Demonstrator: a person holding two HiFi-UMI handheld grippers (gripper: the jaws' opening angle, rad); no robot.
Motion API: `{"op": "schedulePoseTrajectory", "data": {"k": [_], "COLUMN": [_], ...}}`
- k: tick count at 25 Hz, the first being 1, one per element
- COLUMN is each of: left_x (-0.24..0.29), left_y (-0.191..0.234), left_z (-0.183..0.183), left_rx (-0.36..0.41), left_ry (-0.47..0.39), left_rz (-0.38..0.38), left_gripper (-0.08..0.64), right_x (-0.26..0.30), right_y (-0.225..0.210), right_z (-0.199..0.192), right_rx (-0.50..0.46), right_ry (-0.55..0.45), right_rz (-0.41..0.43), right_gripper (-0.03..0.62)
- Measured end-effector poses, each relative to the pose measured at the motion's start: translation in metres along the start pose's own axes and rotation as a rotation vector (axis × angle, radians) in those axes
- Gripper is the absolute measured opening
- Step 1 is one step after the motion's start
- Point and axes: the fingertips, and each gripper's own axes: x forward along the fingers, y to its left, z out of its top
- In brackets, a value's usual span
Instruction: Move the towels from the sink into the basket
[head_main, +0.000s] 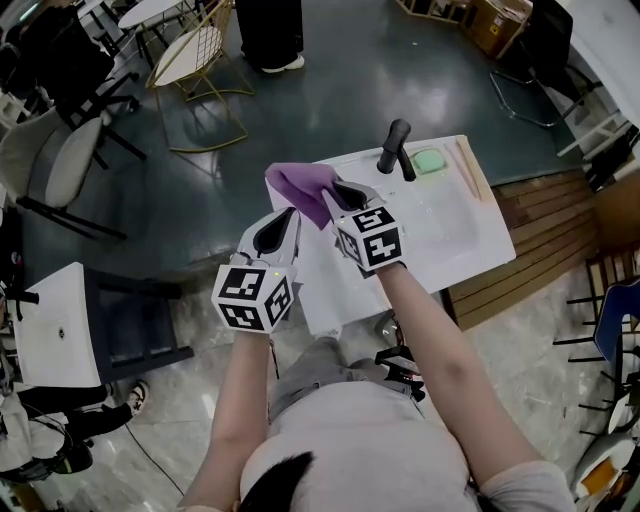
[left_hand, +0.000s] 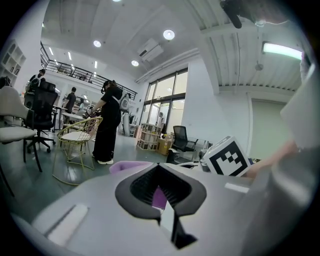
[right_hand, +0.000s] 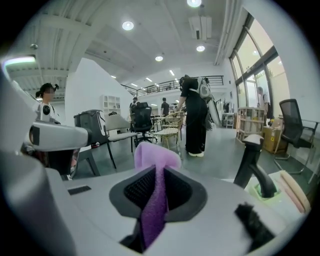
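Note:
A purple towel (head_main: 302, 188) hangs above the left end of the white sink unit (head_main: 455, 235), with my right gripper (head_main: 338, 196) shut on it. In the right gripper view the towel (right_hand: 155, 156) runs down between the dark pads and bulges over their tips. My left gripper (head_main: 290, 216) is just left of the towel, its tips close to the cloth. In the left gripper view the jaws (left_hand: 159, 172) stand a narrow slit apart, with purple and white showing through it. Whether they pinch the towel (left_hand: 127, 165) is unclear.
A black faucet (head_main: 393, 146) and a green sponge (head_main: 430, 160) sit at the sink's far edge. A gold wire chair (head_main: 195, 55), a grey chair (head_main: 70, 160) and a standing person (head_main: 270, 30) are beyond. A white table (head_main: 55, 325) stands left; wooden slats (head_main: 550, 215) lie right.

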Motion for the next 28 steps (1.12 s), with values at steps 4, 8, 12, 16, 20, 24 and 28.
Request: {"op": "schedulePoseTrajectory", "data": {"k": [4,8,12,16,20,24,28], "left_x": [-0.003,-0.007,-0.012,-0.016,-0.023,-0.027,-0.032], "left_y": [-0.013,-0.023,-0.03,-0.037,-0.044,-0.052,-0.062], "left_z": [0.004,0.008,0.012,0.017,0.019,0.022,0.026], "left_rx": [0.01,0.015,0.02,0.025,0.032,0.039,0.048], "left_ry": [-0.004,-0.008,-0.016,-0.024,-0.029,-0.038,-0.047], "left_rz": [-0.006,-0.01,-0.008,-0.003,-0.003,-0.006,-0.014], "left_gripper": [0.006,0.006,0.006,0.006,0.006,0.006,0.006], "right_x": [-0.014,-0.027,-0.039,-0.05,-0.061,-0.074,-0.088], "right_y": [0.0,0.001,0.003,0.006,0.011,0.011,0.012], "right_z": [0.006,0.012,0.017,0.022,0.025,0.027,0.029], "right_rx": [0.001,0.002,0.003,-0.006,-0.008,0.0,0.003], "right_ry": [-0.017,-0.03,-0.044,-0.062,-0.079,-0.099,-0.116], "right_rz": [0.0,-0.001,0.0,0.006,0.007,0.009,0.001], "right_gripper": [0.063,0.063,0.063,0.063,0.063,0.063,0.063]}}
